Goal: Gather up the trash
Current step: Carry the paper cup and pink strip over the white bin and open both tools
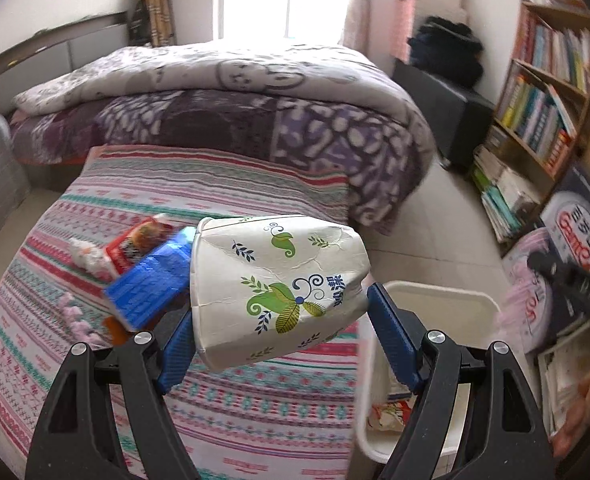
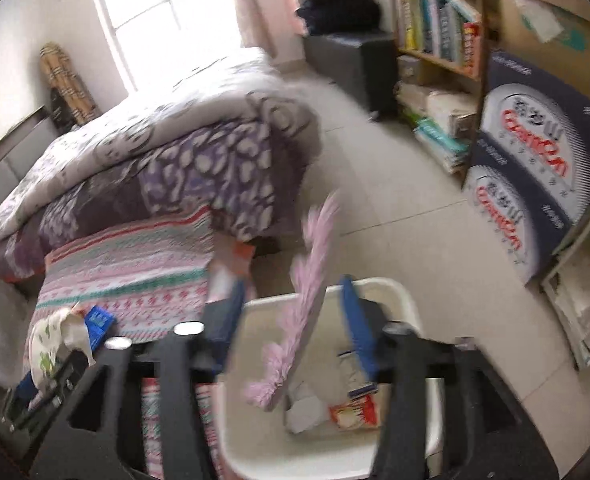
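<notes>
The left hand-held gripper clamps a crumpled white paper cup printed with green leaves, its blue fingers pressing the cup's sides; the cup lies tilted with its rim toward the left. Just behind the cup, to the gripper's front-left, a blue packet, a red wrapper and a wad of white tissue lie on the striped bedsheet. To its right and below stands a white bin on the floor beside the bed.

The right hand-held gripper hangs over that white bin with its blue fingers spread wide; a pink fringed strip stands between them, blurred, touching neither finger that I can tell. Below it, crumpled paper and a snack wrapper lie in the bin. Farther ahead are the folded quilt and a bookshelf.
</notes>
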{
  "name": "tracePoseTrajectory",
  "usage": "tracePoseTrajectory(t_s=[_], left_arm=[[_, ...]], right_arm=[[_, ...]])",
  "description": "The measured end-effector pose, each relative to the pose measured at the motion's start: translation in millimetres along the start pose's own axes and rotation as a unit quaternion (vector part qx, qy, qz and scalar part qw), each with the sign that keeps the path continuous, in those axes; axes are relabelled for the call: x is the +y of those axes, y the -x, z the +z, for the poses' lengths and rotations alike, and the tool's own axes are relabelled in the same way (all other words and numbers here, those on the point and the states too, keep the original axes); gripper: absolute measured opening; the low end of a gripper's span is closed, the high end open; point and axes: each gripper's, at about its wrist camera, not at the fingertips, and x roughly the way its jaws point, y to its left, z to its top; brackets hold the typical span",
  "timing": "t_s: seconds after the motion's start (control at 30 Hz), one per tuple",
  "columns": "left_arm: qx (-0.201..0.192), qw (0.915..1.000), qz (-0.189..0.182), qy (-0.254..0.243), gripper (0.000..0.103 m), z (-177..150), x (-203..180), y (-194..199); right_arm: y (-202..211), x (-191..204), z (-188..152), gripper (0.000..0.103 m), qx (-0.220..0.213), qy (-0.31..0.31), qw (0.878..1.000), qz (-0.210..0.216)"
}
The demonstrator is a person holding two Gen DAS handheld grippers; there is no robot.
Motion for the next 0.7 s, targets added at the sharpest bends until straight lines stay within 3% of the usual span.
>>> tracePoseTrajectory(t_s=[0.13,0.23,0.57,0.63,0.7], left_arm=[[0.011,0.9994,-0.017,-0.028,0.077,-8.0,-25.2,-6.1],[0.023,0.9980,-0.039,-0.045,0.077,-14.1,-42.8,-11.0],[0.055,0.9851,-0.116,-0.115,0.078,-37.1,-103.4,-18.3],[0.065,0.9825,-0.130,-0.116,0.086,-40.2,-108.2,-19.7],[0.069,0.9810,-0.136,-0.119,0.087,-42.1,-110.4,-21.0]], right_arm=[[5.0,-24.2,8.0,0.084,-0.017,-0.030,0.999,-0.019],[5.1,-40.8,11.7,0.090,-0.019,-0.054,0.998,-0.027],[0.6,-74.8,16.5,0.094,-0.007,-0.100,0.994,-0.036],[1.1,-78.6,17.4,0.094,-0.007,-0.108,0.994,-0.035],[1.2,-80.1,18.7,0.094,-0.006,-0.114,0.993,-0.030]])
